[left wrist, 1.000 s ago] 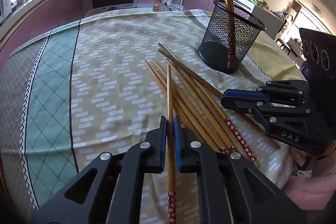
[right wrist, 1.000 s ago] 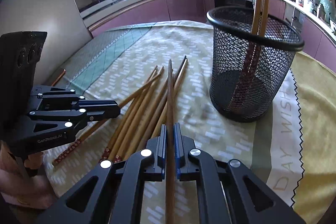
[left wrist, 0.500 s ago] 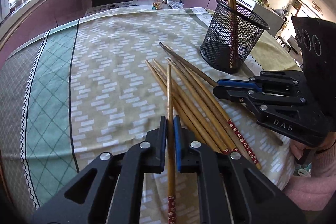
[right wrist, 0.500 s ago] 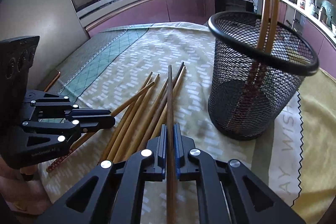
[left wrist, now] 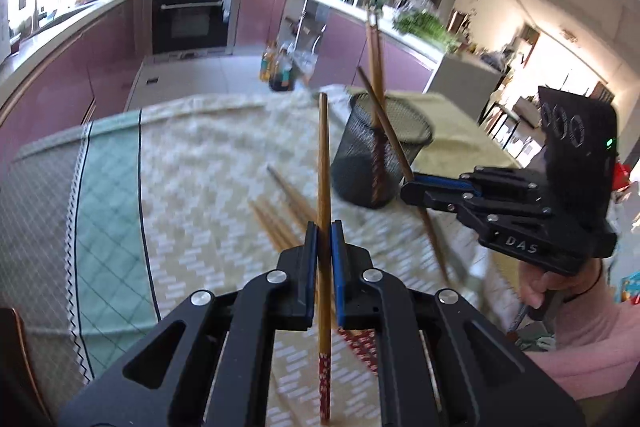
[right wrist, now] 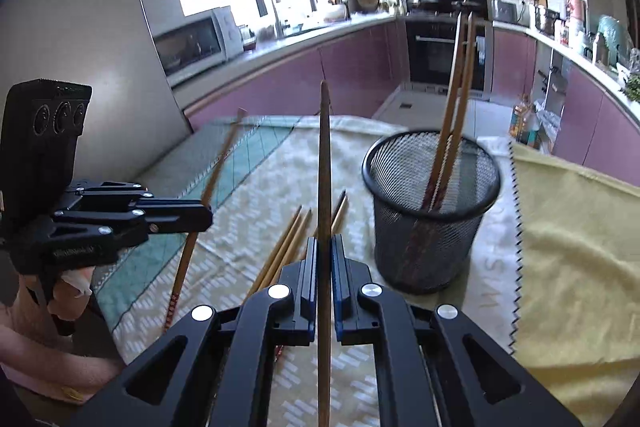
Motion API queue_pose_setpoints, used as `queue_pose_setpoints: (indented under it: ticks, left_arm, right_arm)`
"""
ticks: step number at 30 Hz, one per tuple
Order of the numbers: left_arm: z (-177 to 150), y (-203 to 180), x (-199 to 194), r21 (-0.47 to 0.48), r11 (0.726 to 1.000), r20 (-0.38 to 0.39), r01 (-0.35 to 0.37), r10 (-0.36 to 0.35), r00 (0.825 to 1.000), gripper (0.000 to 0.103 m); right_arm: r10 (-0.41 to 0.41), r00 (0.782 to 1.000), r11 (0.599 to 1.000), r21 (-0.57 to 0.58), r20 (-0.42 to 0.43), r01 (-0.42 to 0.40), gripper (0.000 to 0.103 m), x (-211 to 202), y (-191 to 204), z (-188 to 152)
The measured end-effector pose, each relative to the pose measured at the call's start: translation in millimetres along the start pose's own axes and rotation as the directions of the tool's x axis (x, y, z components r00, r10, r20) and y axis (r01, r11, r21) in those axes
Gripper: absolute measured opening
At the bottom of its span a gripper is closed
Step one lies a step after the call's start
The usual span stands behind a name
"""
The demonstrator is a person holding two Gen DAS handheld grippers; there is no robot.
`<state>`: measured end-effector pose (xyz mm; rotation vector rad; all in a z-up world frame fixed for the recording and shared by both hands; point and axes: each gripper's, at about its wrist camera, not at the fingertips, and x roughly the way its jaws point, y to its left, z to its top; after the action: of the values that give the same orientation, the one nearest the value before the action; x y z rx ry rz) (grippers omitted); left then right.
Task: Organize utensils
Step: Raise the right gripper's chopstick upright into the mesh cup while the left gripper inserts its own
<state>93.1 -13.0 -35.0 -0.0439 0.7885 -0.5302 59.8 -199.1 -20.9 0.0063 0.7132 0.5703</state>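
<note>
My left gripper (left wrist: 324,231) is shut on a wooden chopstick (left wrist: 323,163) and holds it tilted up above the table. My right gripper (right wrist: 324,247) is shut on another chopstick (right wrist: 324,167), also raised off the cloth. A black mesh holder (right wrist: 430,211) stands to the right with two chopsticks (right wrist: 456,75) upright in it; the left wrist view shows the holder (left wrist: 372,159) too. Several loose chopsticks (right wrist: 286,247) lie on the tablecloth between the grippers. The right gripper (left wrist: 416,189) shows in the left wrist view, the left gripper (right wrist: 200,217) in the right wrist view.
The patterned tablecloth (left wrist: 192,187) covers the round table, with a yellow cloth (right wrist: 576,247) at the right. Kitchen counters with purple cabinets (right wrist: 352,75) and an oven (left wrist: 192,23) lie beyond the table's far edge.
Both grippers have lifted and tilted upward, each raising its chopstick off the pile. The views now look higher, and the holder appears farther away.
</note>
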Motion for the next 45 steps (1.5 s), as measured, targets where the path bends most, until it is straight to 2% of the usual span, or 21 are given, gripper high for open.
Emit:
queue_pose_setpoints:
  ticks: [4,9,17,28,39,45]
  left_arm:
    - [8,-6,-19,0.012,1.000,0.051,0.006,-0.006,0.999,0.007]
    - [16,-9,-37,0.003,0.999,0.095,0.049,-0.049,0.994,0.007]
    - [42,-20,-56,0.021,0.996,0.190,0.086,-0.088,0.978,0.007]
    - [97,-42,-47,0.051,0.993,0.270,0.105,-0.115,0.956,0.007]
    - [142,-57,-38,0.079,0.992,0.317,0.094,-0.114,0.942,0.007]
    - [147,-67,-19,0.113,0.993,0.306,0.038,-0.071,0.949,0.007]
  right_arm:
    - [-0.006,0.999,1.000,-0.001,0.039,0.007,0.006,-14,-1,3]
    - [-0.014,0.996,1.000,0.007,0.084,0.014,0.006,-29,-6,7]
    - [-0.038,0.984,0.999,0.014,0.175,0.036,0.006,-51,-11,24]
    - [-0.061,0.960,0.998,0.047,0.273,0.050,0.006,-75,-29,57]
    - [-0.111,0.924,0.994,0.057,0.367,0.097,0.006,-81,-37,89]
    - [-0.147,0.931,0.989,0.077,0.335,0.129,0.006,-58,-48,90]
